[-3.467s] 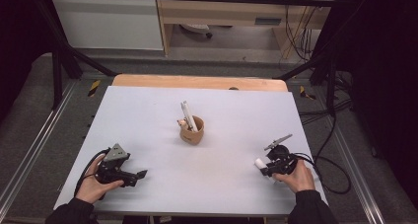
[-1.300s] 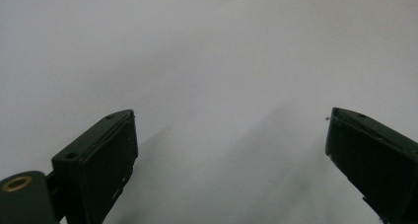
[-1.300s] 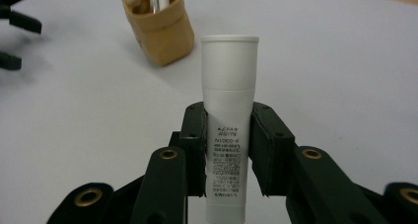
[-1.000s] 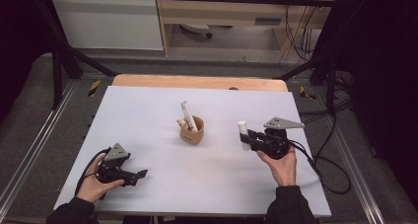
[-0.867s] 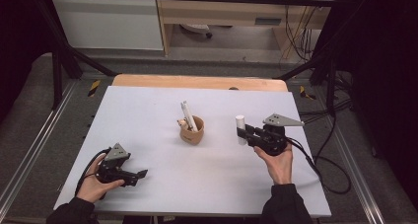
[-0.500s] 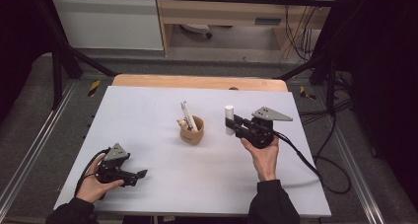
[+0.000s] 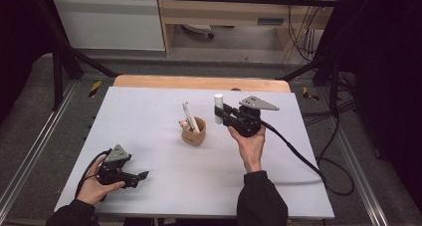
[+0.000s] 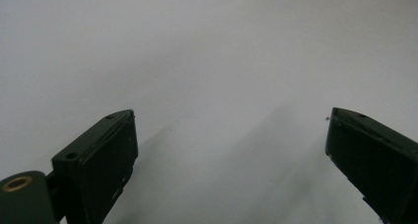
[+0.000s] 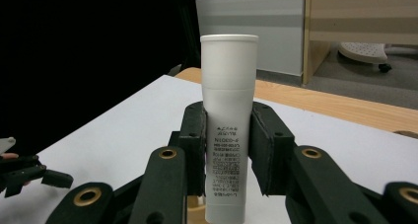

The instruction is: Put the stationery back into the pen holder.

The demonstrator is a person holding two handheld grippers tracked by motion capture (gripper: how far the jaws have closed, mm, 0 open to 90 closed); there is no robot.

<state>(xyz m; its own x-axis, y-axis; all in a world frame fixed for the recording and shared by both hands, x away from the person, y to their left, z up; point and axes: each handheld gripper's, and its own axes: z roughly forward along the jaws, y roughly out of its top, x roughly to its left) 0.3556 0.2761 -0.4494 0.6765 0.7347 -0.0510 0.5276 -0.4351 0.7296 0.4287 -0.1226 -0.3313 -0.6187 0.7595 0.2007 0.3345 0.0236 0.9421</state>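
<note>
While the left gripper [image 7: 141, 176] is rested near the table's [image 7: 149, 116] left corner with jaws apart, a white tube [image 9: 227, 125] is clamped upright by the right gripper [image 7: 220, 114], just right of the wooden cup [image 7: 194, 134].

Lab recording bay, black frame [image 7: 59, 66], trailing cables [image 7: 318, 42], bare white table [image 7: 149, 116]

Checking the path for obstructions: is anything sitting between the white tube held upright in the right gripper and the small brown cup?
Nothing; in the high view, only bare white tabletop separates the white plastic tube from the brown cup.
</note>
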